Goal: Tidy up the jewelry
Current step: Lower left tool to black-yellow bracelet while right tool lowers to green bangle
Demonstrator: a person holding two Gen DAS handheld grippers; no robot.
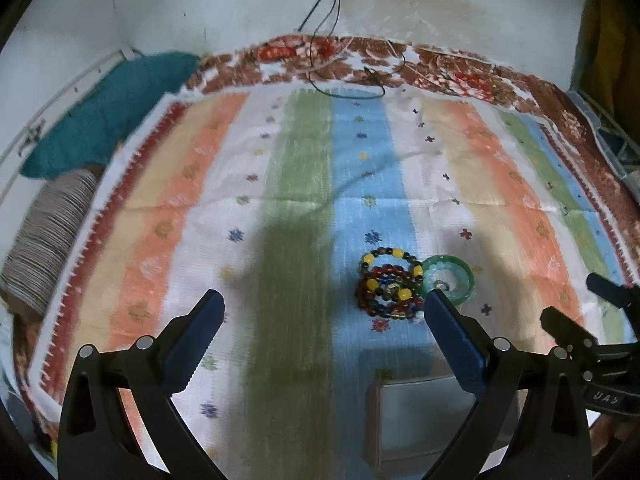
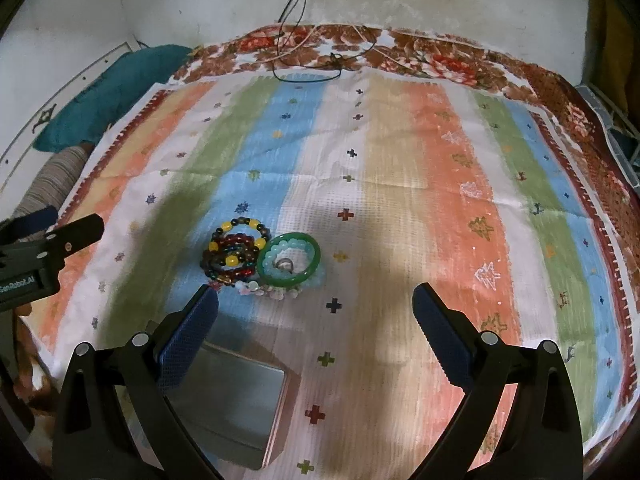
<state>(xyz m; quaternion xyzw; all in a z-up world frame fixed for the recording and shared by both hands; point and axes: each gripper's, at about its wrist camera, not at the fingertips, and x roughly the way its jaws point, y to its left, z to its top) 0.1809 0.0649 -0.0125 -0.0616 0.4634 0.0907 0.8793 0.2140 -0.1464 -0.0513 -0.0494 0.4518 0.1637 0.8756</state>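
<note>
The left gripper stands wide open and holds nothing; its blue ribbed pads frame the lower part of the left wrist view. In the right wrist view the right gripper is also wide open and empty.

The jewelry lies in one small heap on the striped woven cloth, a little left of the centre in the right wrist view. From left to right there is first the pile of dark glass-like bead bracelets with yellow beads, then the smooth green bangle, which touches the pile. Inside the bangle lie a ring of pale aqua beads and a small metal ring. A strand of pale pink beads lies along the near side of the heap.

The bead bracelets are probably light and floppy, strung on cord, so they may sag or slip; pinching across several beads seems safest. The bangle looks stiff, glossy and slippery, perhaps fragile, so gripping its rim across the band is wise.

At the lower left of the same view sits a shallow grey metal tin, likely the place for the jewelry.
</note>
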